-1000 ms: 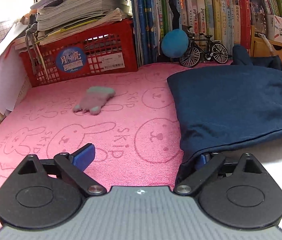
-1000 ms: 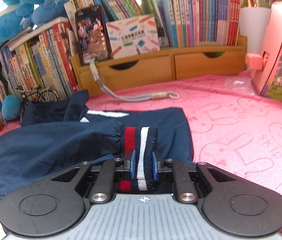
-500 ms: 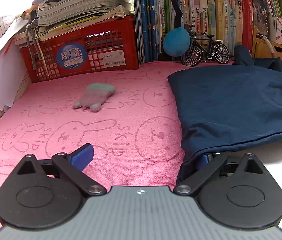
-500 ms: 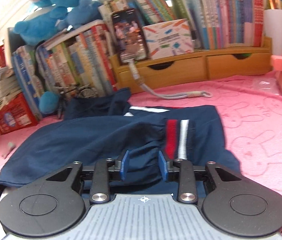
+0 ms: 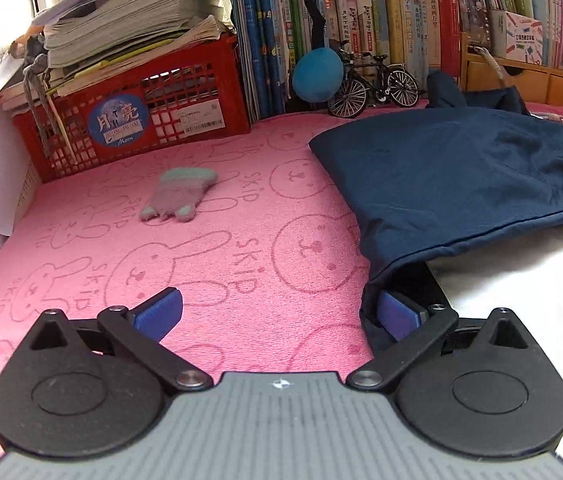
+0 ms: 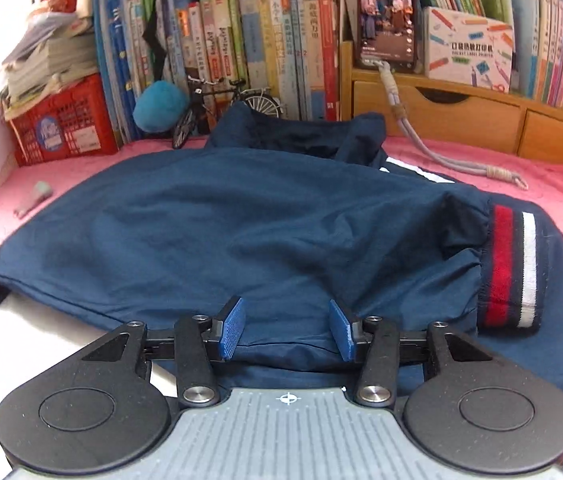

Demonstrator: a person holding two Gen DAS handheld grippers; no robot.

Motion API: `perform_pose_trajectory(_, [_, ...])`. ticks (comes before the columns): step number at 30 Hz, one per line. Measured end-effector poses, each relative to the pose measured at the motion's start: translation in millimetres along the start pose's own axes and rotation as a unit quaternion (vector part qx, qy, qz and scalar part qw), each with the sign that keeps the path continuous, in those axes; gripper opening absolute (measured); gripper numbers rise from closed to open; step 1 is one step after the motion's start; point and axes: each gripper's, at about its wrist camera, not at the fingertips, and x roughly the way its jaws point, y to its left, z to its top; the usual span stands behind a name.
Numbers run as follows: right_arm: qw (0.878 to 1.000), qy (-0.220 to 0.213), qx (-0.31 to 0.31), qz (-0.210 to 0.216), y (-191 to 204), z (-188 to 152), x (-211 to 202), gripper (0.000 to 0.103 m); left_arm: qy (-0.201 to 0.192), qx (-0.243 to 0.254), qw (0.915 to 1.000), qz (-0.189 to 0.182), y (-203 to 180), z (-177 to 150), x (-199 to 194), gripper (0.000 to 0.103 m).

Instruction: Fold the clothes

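Draping navy jacket [image 5: 461, 184] hides left gripper [image 5: 277, 316] pad (right one).

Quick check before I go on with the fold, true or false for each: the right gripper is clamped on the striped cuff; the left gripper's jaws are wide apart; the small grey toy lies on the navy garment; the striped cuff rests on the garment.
1. The right gripper is clamped on the striped cuff. False: its jaws have just been opening and stand apart over plain navy cloth, with the cuff lying off to their right.
2. The left gripper has its jaws wide apart. True.
3. The grey toy lies on the navy garment. False: it lies on the pink towel, apart from the garment.
4. The striped cuff rests on the garment. True.
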Motion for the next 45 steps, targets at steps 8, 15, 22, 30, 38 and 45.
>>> perform_pose_trajectory(8, [1.0, -0.024, 0.0, -0.001, 1.0, -11.5, -3.5, 0.051, -0.109, -0.049, 0.9915, -0.052, -23.1, 32.1, -31.4, 0.103])
perform_pose_trajectory(15, [0.999, 0.003, -0.035, -0.024, 5.0, -14.9, -17.9, 0.057, -0.04, 0.033, 0.9966, 0.065, -71.5, 25.0, 29.2, 0.099])
perform_pose_trajectory(22, [0.998, 0.042, -0.048, -0.022, 3.0, -17.8, -31.5, 0.069, -0.022, -0.001, 0.9981, 0.058, -47.2, 5.7, 27.1, 0.102])
perform_pose_trajectory(30, [0.999, 0.018, -0.042, 0.017, 30.8, -3.3, -27.3, 0.078, -0.021, -0.006, 0.998, 0.059, -45.7, 4.1, 25.2, 0.102])
perform_pose_trajectory(38, [0.999, 0.021, -0.033, 0.003, 32.3, -10.3, -7.0, 0.087, 0.001, -0.137, 0.9905, 0.012, 3.9, -6.0, 22.5, 0.103])
perform_pose_trajectory(45, [1.0, -0.024, -0.007, 0.015, 9.4, -8.3, -17.7, 0.088, -0.021, -0.114, 0.9931, 0.013, -4.8, -1.0, 8.0, 0.102])
